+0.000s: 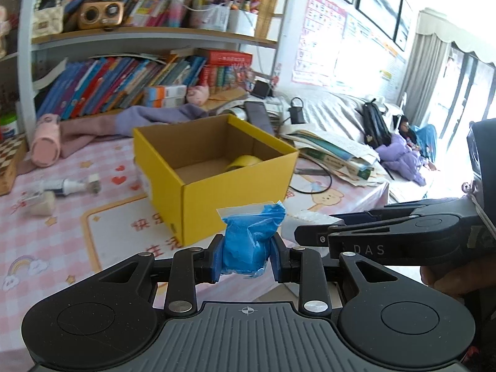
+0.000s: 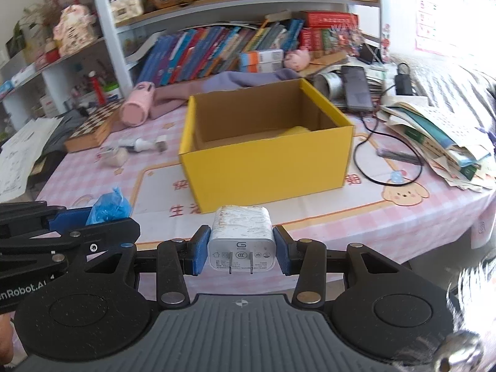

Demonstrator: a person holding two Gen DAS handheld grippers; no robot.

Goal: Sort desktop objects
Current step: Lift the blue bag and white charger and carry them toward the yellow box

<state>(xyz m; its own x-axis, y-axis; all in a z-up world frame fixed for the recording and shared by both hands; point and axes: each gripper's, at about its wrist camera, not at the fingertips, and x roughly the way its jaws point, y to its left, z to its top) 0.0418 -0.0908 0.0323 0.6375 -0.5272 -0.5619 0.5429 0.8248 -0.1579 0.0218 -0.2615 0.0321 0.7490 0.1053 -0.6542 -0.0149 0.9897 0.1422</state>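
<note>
left fingers [image 1: 246, 259] pinched a blue bag [image 1: 251, 241], right fingers [image 2: 242, 249] a white charger [image 2: 240, 238]; next, probably dropping both into the yellow box [image 2: 266, 167] ahead.

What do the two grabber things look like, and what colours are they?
Both are mostly black. The left gripper and right gripper each have two fingers with blue pads, jointed black links with silver rivets, two round black discs, and a grey ribbed plate with a small crosshair mark. From the side, one shows white letters "DAS", the other "nRobot.AI".
</note>
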